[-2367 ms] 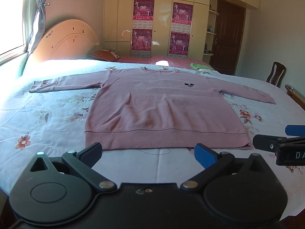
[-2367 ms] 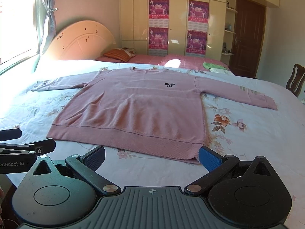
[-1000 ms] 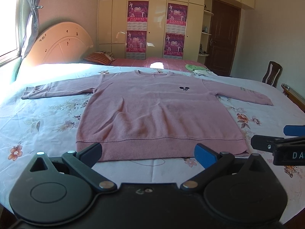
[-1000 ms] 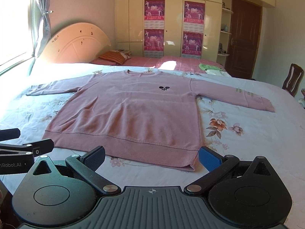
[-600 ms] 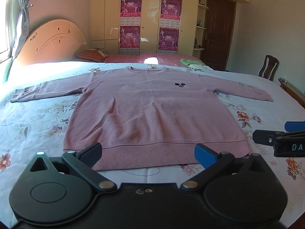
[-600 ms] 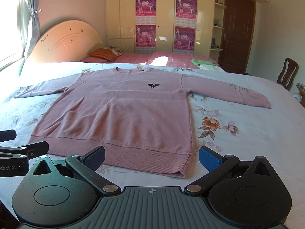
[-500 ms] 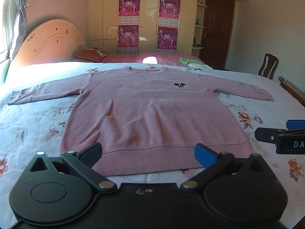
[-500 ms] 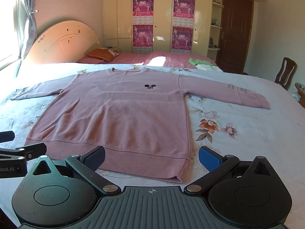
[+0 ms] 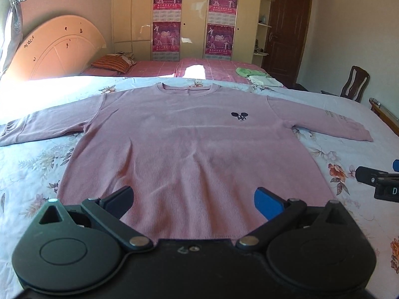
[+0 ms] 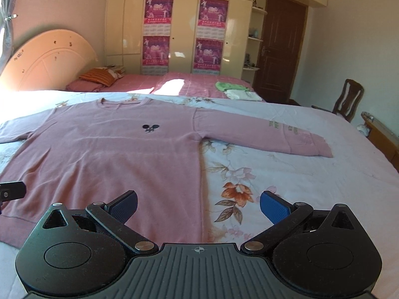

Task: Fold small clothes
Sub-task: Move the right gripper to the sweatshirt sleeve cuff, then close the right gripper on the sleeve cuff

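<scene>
since the pink sweater lay flat and face up on the floral bedsheet, w/ both sleeves stretched straight out to the sides and no crease anywhere in it, 0 folds looked done at this moment. collar pointed away toward the headboard, hem sat nearest the cameras, and the small dark logo showed on the chest.

left gripper was spread wide, nothing between its jaws; it hung over the hem, approx mid-body, and whether the tips touched the knit couldn't be told. right gripper was spread wide too and empty, poised over the sweater's right edge so that 1 finger sat above the fabric and the other above bare sheet. in the left view the right tool's tip poked in at the far right, near the hem corner but off the cloth.

judged from that layout, the whole job was ahead: sleeves to bring in over the body, sides maybe, then the hem up toward the collar, i.e. at least 2-3 folds. right sleeve w/ its printed text lay well apart from either tool. a green and white stack of folded clothes sat on the pink bed behind, so prob other items were finished, though that's a guess.
</scene>
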Demonstrator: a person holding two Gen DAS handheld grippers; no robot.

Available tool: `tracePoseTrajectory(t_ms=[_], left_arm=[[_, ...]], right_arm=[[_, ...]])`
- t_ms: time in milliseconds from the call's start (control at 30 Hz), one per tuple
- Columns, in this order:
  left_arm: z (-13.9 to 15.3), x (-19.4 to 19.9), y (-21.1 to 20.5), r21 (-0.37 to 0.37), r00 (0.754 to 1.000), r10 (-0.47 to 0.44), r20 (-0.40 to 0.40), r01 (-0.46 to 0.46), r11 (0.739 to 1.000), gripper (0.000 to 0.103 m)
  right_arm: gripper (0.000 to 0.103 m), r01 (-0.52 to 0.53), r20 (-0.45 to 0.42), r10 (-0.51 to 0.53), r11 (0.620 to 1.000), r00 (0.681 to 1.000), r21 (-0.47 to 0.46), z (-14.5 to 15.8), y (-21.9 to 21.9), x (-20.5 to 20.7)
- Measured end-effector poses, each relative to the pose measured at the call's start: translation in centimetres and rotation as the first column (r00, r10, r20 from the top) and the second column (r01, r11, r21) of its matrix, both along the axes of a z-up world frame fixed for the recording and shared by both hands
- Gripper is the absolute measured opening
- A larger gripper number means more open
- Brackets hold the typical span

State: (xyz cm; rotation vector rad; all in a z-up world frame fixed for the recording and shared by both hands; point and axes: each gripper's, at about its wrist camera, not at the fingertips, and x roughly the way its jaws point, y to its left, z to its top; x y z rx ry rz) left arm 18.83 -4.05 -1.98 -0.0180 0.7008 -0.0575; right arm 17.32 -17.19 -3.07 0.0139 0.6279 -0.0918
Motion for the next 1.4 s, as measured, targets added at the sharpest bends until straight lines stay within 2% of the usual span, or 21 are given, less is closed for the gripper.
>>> tracePoseTrajectory(t_ms=[100, 200, 300, 400, 467, 567, 733, 900, 933, 967, 1000, 1333, 1367, 1400], left_arm=[[0.1, 1.9, -0.3, 0.027, 1.000, 0.020, 0.018, -0.020, 0.999, 0.103], [-0.2, 4.2, -0.3, 0.010, 1.000, 0.010, 0.005, -0.010, 1.000, 0.103], [-0.5, 6.7, -0.4, -0.043, 0.999, -0.033, -0.028, 0.031, 0.999, 0.103], [-0.9, 8.5, -1.0, -0.024, 1.000, -0.019, -0.015, 0.019, 1.000, 0.102], [-1.4, 10.1, -1.1, -0.044, 0.999, -0.016, -0.034, 0.015, 0.999, 0.095], [-2.5, 12.5, -1.4, -0.002, 0.998, -0.014, -0.063, 0.014, 1.000, 0.086], [-3.5, 15.8, -0.9, 0.018, 0.999, 0.033, -0.039, -0.033, 0.999, 0.086], [-4.2, 17.9, -0.7, 0.011, 0.996, 0.076, -0.055, -0.075, 0.997, 0.087], [-4.4, 18.1, -0.8, 0.012, 0.995, 0.082, -0.058, -0.082, 0.997, 0.088], [-4.7, 18.2, -0.9, 0.014, 0.994, 0.085, -0.063, -0.084, 0.996, 0.088], [-4.9, 18.2, -1.0, 0.016, 0.994, 0.084, -0.071, -0.083, 0.996, 0.089], [-7.1, 18.6, 0.9, 0.065, 0.983, 0.132, -0.129, -0.124, 0.990, 0.089], [-7.2, 18.8, 1.0, 0.066, 0.982, 0.134, -0.130, -0.126, 0.990, 0.089], [-7.2, 18.9, 1.2, 0.067, 0.982, 0.137, -0.131, -0.129, 0.989, 0.089]], right_arm=[[0.103, 0.004, 0.037, -0.006, 0.998, 0.999, 0.068, -0.1, -2.2, 1.7], [0.103, 0.079, 0.027, -0.084, 0.986, 0.996, 0.145, -0.3, -5.6, 4.2], [0.103, 0.163, 0.036, -0.175, 0.961, 0.984, 0.223, -0.5, -9.6, 6.6], [0.103, 0.205, 0.039, -0.226, 0.932, 0.973, 0.298, -1.3, -13.8, 9.2], [0.103, 0.217, 0.005, -0.236, 0.903, 0.972, 0.372, -2.3, -16.6, 11.0], [0.103, 0.267, -0.004, -0.286, 0.891, 0.958, 0.367, -3.1, -19.7, 12.7], [0.103, 0.350, -0.020, -0.371, 0.855, 0.928, 0.382, -4.9, -24.1, 14.7], [0.102, 0.402, -0.017, -0.430, 0.830, 0.903, 0.388, -6.6, -27.1, 15.7], [0.095, 0.409, -0.013, -0.439, 0.826, 0.898, 0.388, -6.8, -27.6, 15.8], [0.071, 0.420, -0.025, -0.447, 0.819, 0.894, 0.392, -7.2, -28.3, 16.0], [0.063, 0.438, -0.044, -0.459, 0.807, 0.887, 0.396, -7.6, -29.0, 16.2], [0.060, 0.522, -0.076, -0.555, 0.717, 0.828, 0.462, -9.8, -33.4, 15.0], [0.050, 0.526, -0.076, -0.561, 0.709, 0.824, 0.470, -9.9, -33.8, 14.9], [0.045, 0.534, -0.080, -0.569, 0.701, 0.818, 0.474, -10.1, -34.2, 15.0]])
